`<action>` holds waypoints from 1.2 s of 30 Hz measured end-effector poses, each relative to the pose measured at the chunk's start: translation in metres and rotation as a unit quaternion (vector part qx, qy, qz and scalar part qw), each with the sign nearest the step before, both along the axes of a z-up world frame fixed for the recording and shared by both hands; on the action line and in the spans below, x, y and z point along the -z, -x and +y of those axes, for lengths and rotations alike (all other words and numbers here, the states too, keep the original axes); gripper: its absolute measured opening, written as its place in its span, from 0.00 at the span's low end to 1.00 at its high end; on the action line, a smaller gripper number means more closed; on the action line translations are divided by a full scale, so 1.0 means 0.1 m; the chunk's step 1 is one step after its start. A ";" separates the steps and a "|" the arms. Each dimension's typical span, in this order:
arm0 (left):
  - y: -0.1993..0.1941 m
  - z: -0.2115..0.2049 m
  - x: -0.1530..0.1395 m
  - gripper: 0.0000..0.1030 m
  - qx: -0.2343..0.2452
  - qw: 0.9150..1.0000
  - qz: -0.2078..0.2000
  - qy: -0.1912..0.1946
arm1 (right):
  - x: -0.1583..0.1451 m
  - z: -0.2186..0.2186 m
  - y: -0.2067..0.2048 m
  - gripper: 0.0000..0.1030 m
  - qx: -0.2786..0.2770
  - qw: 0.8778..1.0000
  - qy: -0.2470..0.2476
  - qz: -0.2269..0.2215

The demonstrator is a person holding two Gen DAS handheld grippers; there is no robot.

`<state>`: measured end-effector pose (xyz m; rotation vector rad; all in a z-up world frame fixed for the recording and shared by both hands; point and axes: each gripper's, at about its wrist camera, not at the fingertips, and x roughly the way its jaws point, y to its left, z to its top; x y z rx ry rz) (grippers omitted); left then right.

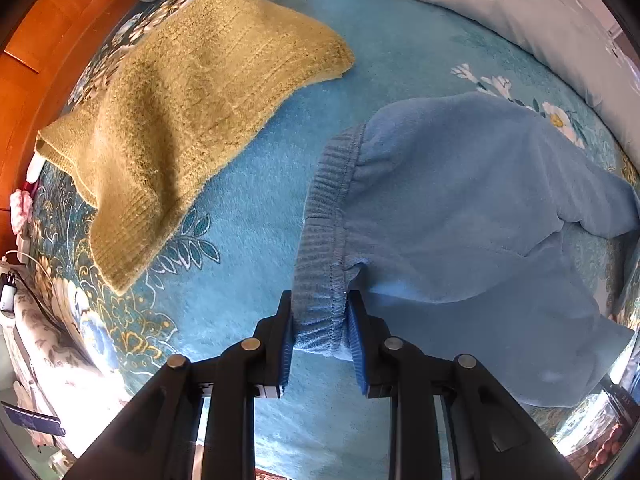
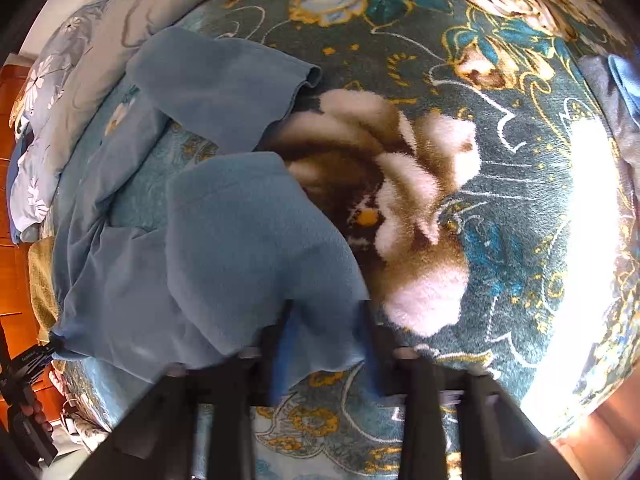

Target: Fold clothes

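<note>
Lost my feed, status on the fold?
Left gripper clamped on blue fleece pants waistband. Right gripper grips a leg hem. Yellow sweater lies apart.

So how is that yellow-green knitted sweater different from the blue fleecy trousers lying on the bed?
The yellow-green sweater is a coarse ribbed knit; the blue fleece trousers are smooth and soft, with a gathered waistband. The sweater lies already folded and untouched, while the trousers lie spread with both legs apart, the left gripper shut on the waistband and the right gripper around a leg end. Both rest on the floral blanket.

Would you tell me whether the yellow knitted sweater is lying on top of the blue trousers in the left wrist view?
No, the yellow sweater lies apart from the blue trousers, with bare blanket between them.
</note>
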<state>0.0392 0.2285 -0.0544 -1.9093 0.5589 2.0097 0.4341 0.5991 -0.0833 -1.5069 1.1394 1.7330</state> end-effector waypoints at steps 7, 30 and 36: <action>0.05 -0.11 -0.12 0.38 -0.009 1.000 -0.005 -0.022 | -0.45 -0.01 0.06 0.06 -0.006 0.999 -0.043 0.013; 0.17 -0.06 -0.17 0.38 -0.018 0.997 -0.036 -0.060 | -0.13 -1.33 1.56 0.10 -0.231 0.971 -0.056 0.007; 0.06 0.13 -0.26 0.38 0.004 0.997 -0.044 -0.062 | -0.12 -1.50 1.54 0.34 -0.235 0.971 -0.037 0.024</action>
